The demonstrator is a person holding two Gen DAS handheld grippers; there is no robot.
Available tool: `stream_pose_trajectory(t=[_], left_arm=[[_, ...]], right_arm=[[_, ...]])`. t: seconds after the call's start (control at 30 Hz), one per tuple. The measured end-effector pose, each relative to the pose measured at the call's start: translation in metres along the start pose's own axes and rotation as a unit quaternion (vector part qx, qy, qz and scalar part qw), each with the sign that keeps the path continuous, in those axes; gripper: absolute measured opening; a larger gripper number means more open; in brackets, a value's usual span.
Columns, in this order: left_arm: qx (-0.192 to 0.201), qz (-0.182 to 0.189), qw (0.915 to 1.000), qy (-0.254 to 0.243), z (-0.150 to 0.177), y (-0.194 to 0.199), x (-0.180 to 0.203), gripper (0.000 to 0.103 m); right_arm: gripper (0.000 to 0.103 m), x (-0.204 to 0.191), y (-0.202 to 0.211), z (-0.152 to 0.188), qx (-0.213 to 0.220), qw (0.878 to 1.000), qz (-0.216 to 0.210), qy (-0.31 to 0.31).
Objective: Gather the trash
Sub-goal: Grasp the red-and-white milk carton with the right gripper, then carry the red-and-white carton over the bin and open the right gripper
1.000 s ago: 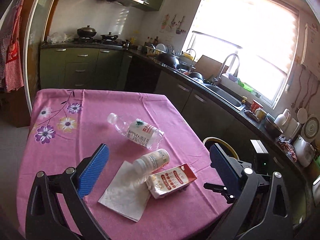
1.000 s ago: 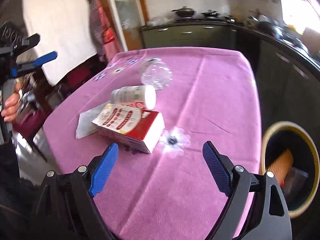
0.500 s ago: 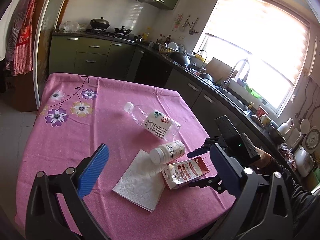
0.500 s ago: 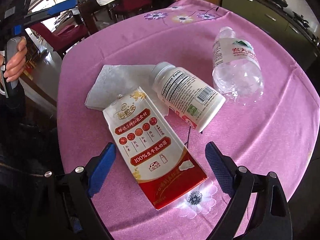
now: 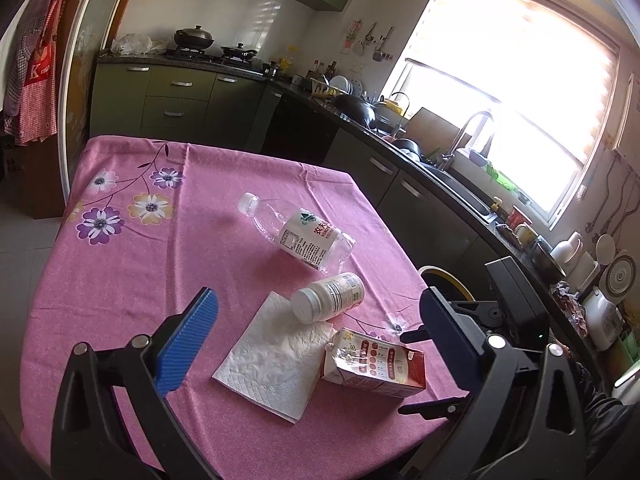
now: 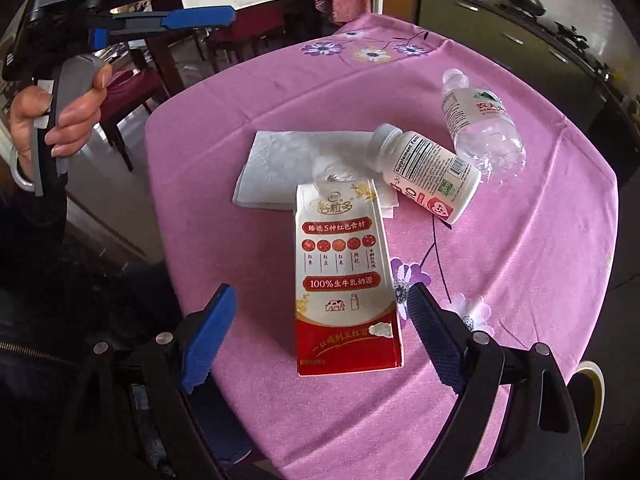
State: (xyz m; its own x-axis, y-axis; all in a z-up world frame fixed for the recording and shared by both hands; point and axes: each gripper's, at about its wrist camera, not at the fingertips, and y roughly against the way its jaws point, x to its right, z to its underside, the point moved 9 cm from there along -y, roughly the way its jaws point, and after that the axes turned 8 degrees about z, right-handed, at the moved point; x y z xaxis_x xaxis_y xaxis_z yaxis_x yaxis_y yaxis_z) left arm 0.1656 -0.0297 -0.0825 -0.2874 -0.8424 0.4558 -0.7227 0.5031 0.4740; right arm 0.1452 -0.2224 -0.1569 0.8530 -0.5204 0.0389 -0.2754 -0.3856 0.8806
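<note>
A red and white milk carton (image 6: 344, 280) lies flat on the pink tablecloth; it also shows in the left wrist view (image 5: 374, 366). My right gripper (image 6: 320, 328) is open, its jaws on either side of the carton's bottom end, not touching it. A white napkin (image 5: 276, 354) lies beside the carton, also seen from the right wrist (image 6: 288, 164). A white pill bottle (image 5: 328, 298) and a clear plastic bottle (image 5: 300, 230) lie on their sides farther back. My left gripper (image 5: 316, 328) is open and empty above the table's near side.
The pink flowered tablecloth (image 5: 120, 272) covers the table. A yellow-rimmed trash bin (image 5: 444, 280) stands on the floor beyond the table's right edge, also visible in the right wrist view (image 6: 592, 392). Kitchen counters (image 5: 400, 148) line the back and right. Chairs (image 6: 132, 84) stand left of the table.
My right gripper has moved in over the table edge, so its open jaws now straddle the carton's bottom end. My left gripper drifted slightly; the trash has not moved.
</note>
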Motion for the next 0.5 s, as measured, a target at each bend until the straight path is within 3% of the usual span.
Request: stream_pose_trajectory(t=[0.3,0.5], left_arm=[[-0.001,-0.005,1.0000,0.005,0.004,0.005,-0.005,0.096],[-0.006,-0.006,0.9999,0.008,0.007,0.003,-0.009,0.096]], right_arm=[[0.056,0.003,-0.031,0.001,-0.039,0.999,0.001,-0.019],[0.052,0.006,-0.028,0.004,-0.021,0.998,0.005,-0.053]])
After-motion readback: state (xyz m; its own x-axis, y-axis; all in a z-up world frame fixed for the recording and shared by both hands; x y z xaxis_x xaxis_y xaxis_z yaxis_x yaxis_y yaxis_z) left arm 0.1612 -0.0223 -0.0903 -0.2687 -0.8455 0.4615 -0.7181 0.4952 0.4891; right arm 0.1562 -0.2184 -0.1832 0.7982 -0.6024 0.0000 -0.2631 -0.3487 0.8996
